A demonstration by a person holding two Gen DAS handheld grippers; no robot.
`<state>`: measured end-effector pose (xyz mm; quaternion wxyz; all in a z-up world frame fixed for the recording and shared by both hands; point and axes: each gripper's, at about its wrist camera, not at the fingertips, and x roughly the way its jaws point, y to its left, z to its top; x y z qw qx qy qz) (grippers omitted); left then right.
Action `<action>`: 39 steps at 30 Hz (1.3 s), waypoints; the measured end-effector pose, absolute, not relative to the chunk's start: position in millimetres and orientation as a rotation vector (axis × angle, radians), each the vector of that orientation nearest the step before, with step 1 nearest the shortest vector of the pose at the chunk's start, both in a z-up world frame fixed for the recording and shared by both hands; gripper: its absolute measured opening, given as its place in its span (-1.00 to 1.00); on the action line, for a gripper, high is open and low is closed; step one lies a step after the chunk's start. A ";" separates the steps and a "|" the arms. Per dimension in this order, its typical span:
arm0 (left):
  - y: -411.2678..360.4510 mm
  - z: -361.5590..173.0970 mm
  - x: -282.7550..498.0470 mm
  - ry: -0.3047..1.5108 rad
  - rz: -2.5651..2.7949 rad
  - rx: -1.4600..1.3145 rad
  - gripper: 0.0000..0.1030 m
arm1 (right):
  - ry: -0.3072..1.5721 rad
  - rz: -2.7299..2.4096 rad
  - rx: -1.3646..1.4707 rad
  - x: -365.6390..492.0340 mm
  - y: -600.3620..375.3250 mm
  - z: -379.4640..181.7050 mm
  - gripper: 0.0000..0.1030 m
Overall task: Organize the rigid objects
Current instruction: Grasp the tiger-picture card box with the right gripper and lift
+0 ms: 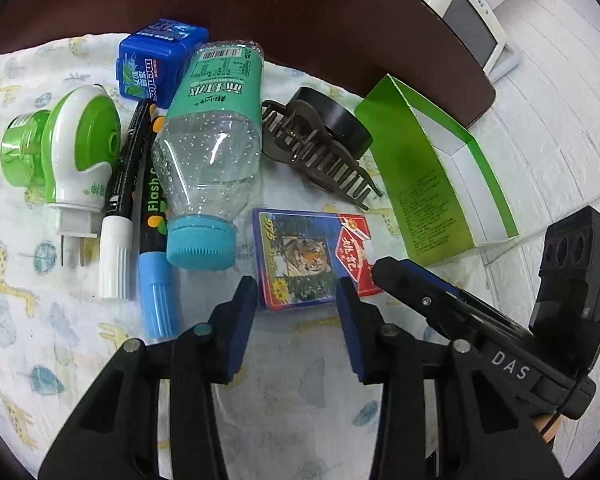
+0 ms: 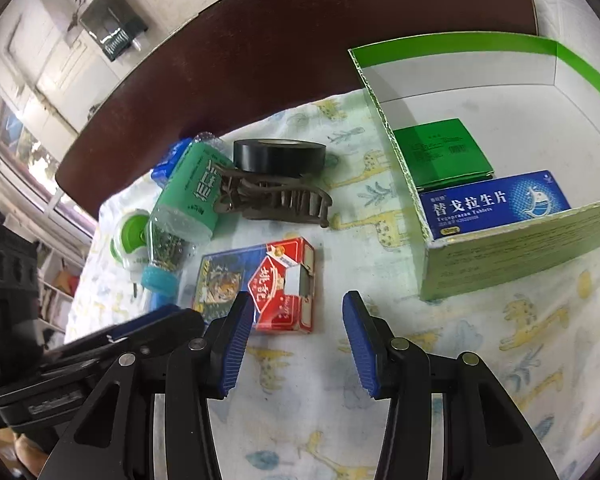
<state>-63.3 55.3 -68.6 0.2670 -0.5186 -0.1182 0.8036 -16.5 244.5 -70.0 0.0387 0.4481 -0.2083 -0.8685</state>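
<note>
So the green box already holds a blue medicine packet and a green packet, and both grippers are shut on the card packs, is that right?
Not quite: the green box does hold the blue medicine packet and green packet, but both the left gripper and right gripper are open and holding nothing. Each wrist view shows the card packs lying free.
</note>
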 end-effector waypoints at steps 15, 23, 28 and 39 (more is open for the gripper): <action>43.2 -34.6 -17.8 -0.189 2.221 -1.295 -0.29 | -0.535 -2.604 1.330 -1.4 217.2 -45.8 -0.35; 23.3 -73.4 11.5 -0.193 2.198 -1.435 -0.29 | -0.438 -2.509 1.413 41.0 187.8 -67.5 -0.35; 16.9 -71.4 14.8 -0.236 2.217 -1.429 -0.25 | -0.534 -2.488 1.405 44.1 200.8 -72.2 -0.33; 28.0 -73.3 8.4 -0.158 2.248 -1.402 -0.25 | -0.542 -2.419 1.482 30.6 194.0 -82.6 -0.30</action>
